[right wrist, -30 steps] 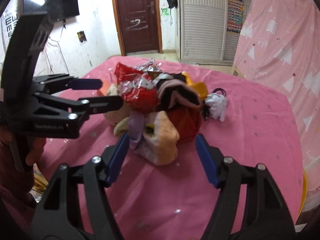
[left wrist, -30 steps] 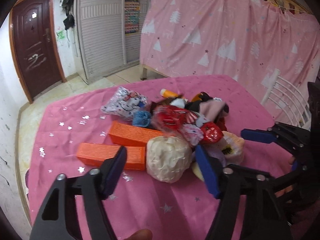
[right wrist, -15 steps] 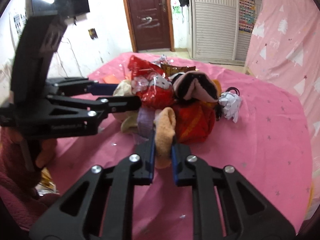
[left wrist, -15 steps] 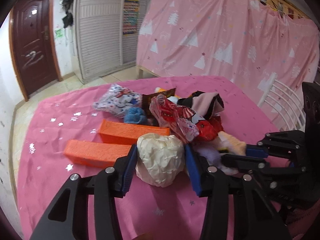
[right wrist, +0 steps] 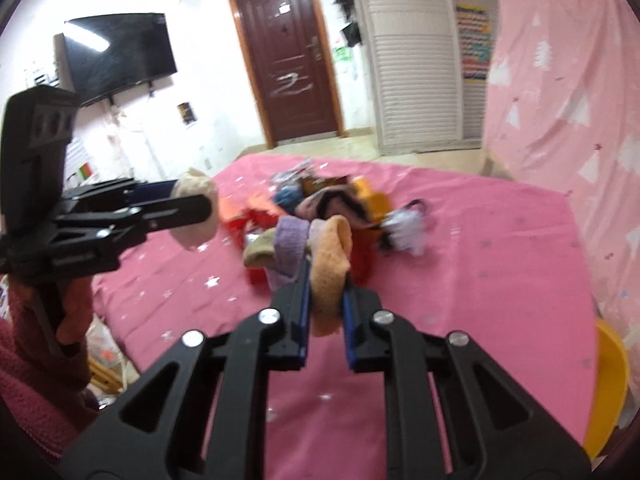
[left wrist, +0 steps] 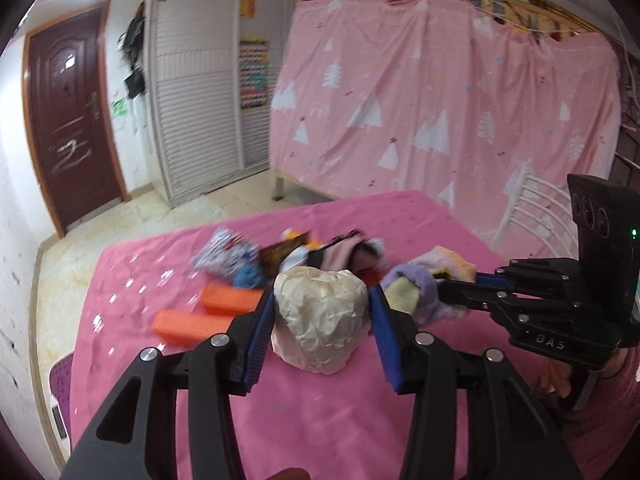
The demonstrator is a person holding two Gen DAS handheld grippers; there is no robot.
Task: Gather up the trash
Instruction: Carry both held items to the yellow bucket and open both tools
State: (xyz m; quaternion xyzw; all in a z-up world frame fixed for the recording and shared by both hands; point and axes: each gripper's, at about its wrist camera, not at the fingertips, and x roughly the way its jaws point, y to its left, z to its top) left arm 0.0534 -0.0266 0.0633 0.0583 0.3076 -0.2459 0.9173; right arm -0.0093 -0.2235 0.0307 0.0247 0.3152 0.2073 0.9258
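My left gripper (left wrist: 320, 312) is shut on a cream crumpled paper ball (left wrist: 320, 316) and holds it above the pink table (left wrist: 320, 420); the ball also shows in the right wrist view (right wrist: 196, 212). My right gripper (right wrist: 325, 300) is shut on a bundle of soft cloths, orange (right wrist: 330, 268) and purple (right wrist: 290, 248), lifted off the pile; the bundle shows in the left wrist view (left wrist: 416, 288). The rest of the trash pile (right wrist: 332, 204) lies on the table behind.
Two orange blocks (left wrist: 200, 316) lie left of the pile. A white crumpled scrap (right wrist: 408, 224) lies at the pile's right. A white chair (left wrist: 532, 216) stands by the table's far right edge. A yellow bin (right wrist: 608, 384) sits below the table edge.
Both grippers have closed, the left on the paper ball and the right on the cloth bundle, and both have lifted up and back from the pile.
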